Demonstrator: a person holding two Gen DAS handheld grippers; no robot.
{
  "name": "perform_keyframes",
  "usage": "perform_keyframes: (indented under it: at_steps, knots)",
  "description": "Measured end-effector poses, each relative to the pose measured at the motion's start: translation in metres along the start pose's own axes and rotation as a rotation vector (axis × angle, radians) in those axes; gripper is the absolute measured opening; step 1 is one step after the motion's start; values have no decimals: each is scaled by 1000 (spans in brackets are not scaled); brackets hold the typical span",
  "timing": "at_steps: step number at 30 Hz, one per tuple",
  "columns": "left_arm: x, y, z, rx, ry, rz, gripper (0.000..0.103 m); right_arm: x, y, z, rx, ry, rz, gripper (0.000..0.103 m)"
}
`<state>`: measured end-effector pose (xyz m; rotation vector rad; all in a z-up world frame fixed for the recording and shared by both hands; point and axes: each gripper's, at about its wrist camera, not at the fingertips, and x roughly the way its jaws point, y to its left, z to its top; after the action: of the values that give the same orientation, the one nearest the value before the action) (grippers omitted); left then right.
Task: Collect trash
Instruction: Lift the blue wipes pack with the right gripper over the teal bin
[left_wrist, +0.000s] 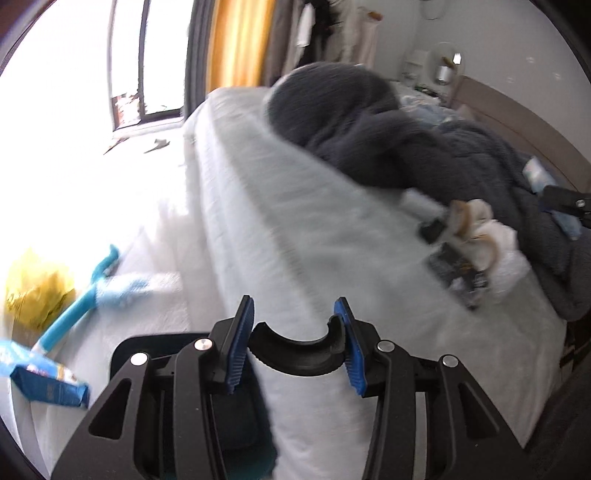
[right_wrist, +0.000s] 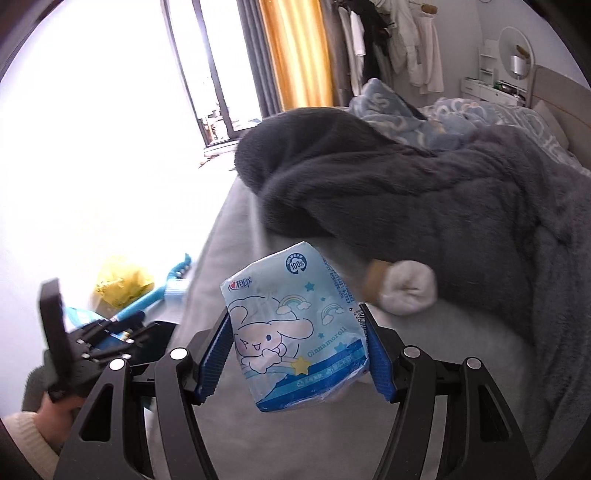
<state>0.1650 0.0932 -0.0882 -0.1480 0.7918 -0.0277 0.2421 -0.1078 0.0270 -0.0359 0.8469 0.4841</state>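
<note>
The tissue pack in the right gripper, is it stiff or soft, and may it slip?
The tissue pack looks soft: its film is creased and bulges between the right gripper pads. It is probably light, since it hangs held only at its sides. The glossy wrapper could slip, so a steady squeeze seems wise.

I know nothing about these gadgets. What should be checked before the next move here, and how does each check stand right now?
1. Blue tissue pack clamped between the right tool's pads: ok.
2. Pack lifted clear of the bed: ok.
3. Left tool free: cannot tell; a black curved piece spans its pads.
4. Bin to drop into in sight: cannot tell.
5. Bed cleared of litter: not ok; a dark packet lies by a white bundle.
6. Floor cleared: not ok; a blue packet lies beside the bed.
</note>
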Motion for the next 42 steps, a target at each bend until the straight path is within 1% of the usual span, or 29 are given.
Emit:
perform_keyframes:
  at_steps: [4,10,14,18,24,28,31,34,37,40,42]
  knots:
    - [2,36,-10,-50,44,54,48,16,31,7,-3,31,46,66]
    - [7,88,-28,-126,122,107,48,43,86,10,-86,74,85,66]
    - [10,109,-37,-154,163,130,48,62,119,10,-133,105,111,66]
    - [20,126,-49,-170,240,140,49,83,152,10,-179,141,136,66]
    - [35,159,-68,-244,341,127,49,114,203,2,-261,201,172,66]
    - [45,182,-81,-331,403,103,49,137,229,-8,-307,255,181,66]
    - [47,196,-89,-403,428,67,49,150,237,-16,-316,297,184,66]
    - [42,204,-91,-441,433,54,50,162,242,-17,-305,324,193,66]
    - [36,209,-91,-458,426,45,56,173,246,-20,-293,350,201,66]
    - [29,216,-91,-477,423,48,67,187,251,-25,-285,376,200,66]
    - [24,222,-94,-490,425,61,69,195,254,-28,-279,396,202,66]
